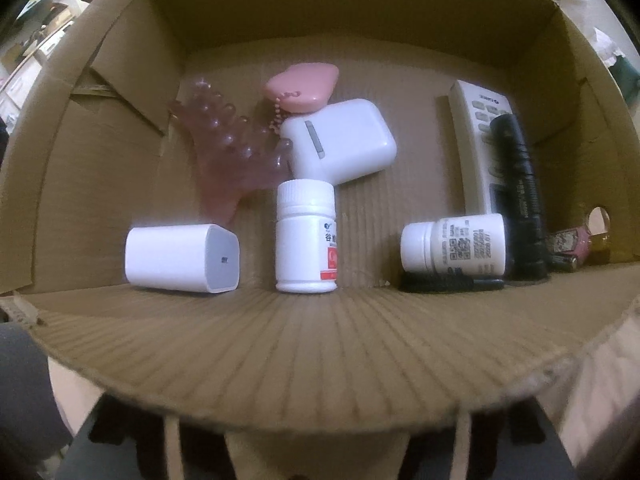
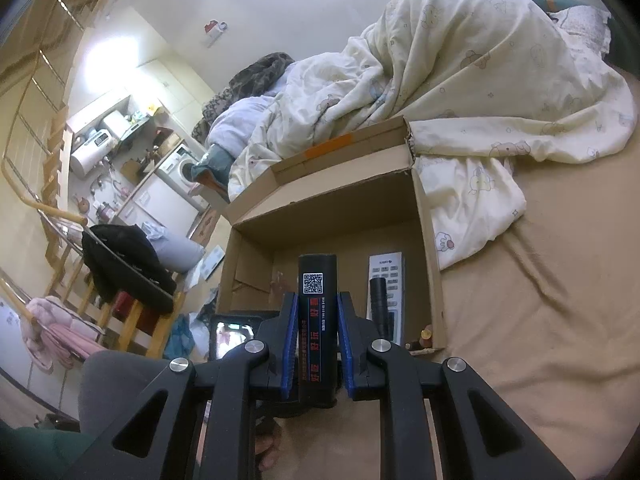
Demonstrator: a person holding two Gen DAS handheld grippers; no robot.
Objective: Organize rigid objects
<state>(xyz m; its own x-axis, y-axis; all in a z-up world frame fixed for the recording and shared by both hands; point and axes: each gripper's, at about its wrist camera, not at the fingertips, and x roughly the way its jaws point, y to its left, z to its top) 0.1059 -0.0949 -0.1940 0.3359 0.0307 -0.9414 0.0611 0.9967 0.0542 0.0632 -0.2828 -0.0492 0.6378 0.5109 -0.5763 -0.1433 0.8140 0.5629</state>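
Rigid objects are mostly in the cardboard box (image 1: pixel 120 184) already. It sits on a bed with a tan sheet (image 2: pixel 540 320), next to a heap of pale bedding (image 2: pixel 460 80).

Inside the box, one white pill bottle (image 1: pixel 306 236) stands up in the middle. A second pill bottle (image 1: pixel 454 246) lies on its side to the right, and a black comb (image 1: pixel 452 282) lies just in front of it. At the near left lies a white cap-like block (image 1: pixel 182 258). Farther back are a clear pink massager (image 1: pixel 228 152), a pink flat case on a bead chain (image 1: pixel 302 86) and a white earbud case (image 1: pixel 340 140). Along the right side lies a white remote (image 1: pixel 476 140) with a black flashlight (image 1: pixel 518 184) partly on top of it. Some small things sit in the near right corner, too dim to name.

One thing is still outside. The right gripper (image 2: pixel 318 340) is squeezed tight on a black box with a square code (image 2: pixel 317 320), held just before the near edge of the box. It likely goes in next, maybe in the bare spot in the middle.

The left gripper's tongs do not show in either view, so I cannot tell if they are open or closed. Its camera looks down into the box from the near side.

Apart from that black box, no other loose thing shows on the sheet, so the job looks nearly done.
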